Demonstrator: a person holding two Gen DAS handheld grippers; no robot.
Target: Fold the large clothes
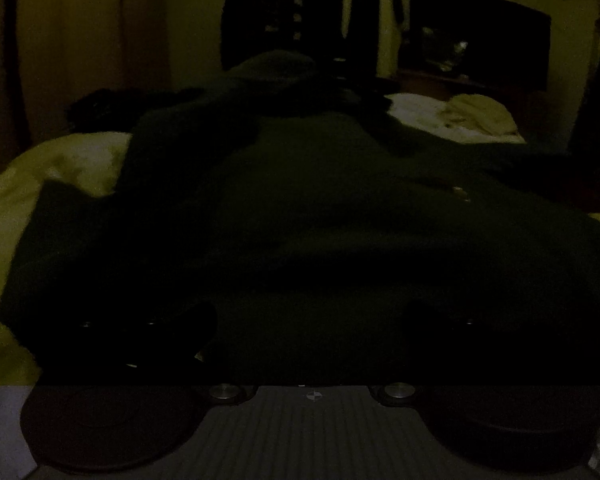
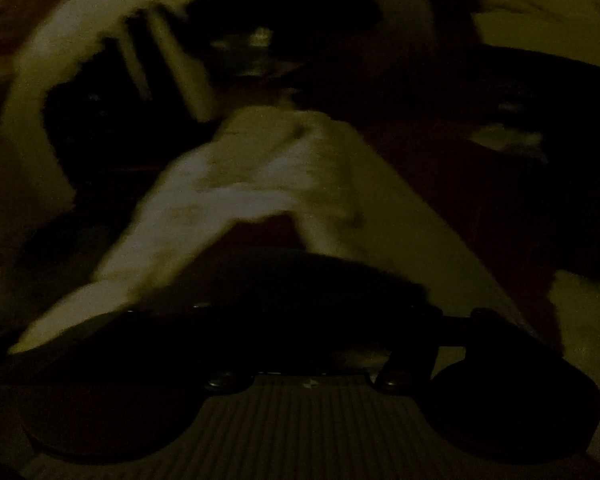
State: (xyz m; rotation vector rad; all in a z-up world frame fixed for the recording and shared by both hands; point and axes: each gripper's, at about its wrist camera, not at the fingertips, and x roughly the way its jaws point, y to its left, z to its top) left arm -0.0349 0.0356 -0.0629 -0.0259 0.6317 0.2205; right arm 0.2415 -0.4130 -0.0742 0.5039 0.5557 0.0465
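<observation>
Lighting very low; both views dark, right wrist view also smeared.

Left wrist view: dark garment [image 1: 300, 208] lies spread over the bed [image 1: 60, 160], running from the near edge toward the far end. It covers most of the middle. Pale bedding shows at the left edge and at the far right corner. A crumpled pale cloth [image 1: 480, 114] sits at that far right corner, apart from the garment. A small light spot on the garment, right of centre; cannot identify it. On the wall behind are a dark rectangular panel [image 1: 476, 36] and dark hanging items [image 1: 280, 20].

Left gripper [image 1: 308, 332]: fingers are only faint dark shapes low in the view, one at each side, standing well apart. The garment's near part lies between and under them. Too dark to tell whether either pad touches the cloth.

Right wrist view: right gripper [image 2: 300, 320] has its jaws apart. One finger is visible as a dark bar at the right, the other barely readable at the left. A dark fold of the garment [image 2: 260, 280] crosses the gap between them; contact cannot be told. Beyond it a pale bedding ridge [image 2: 240, 184] runs away toward the top of the view. Background blurred, not readable.
</observation>
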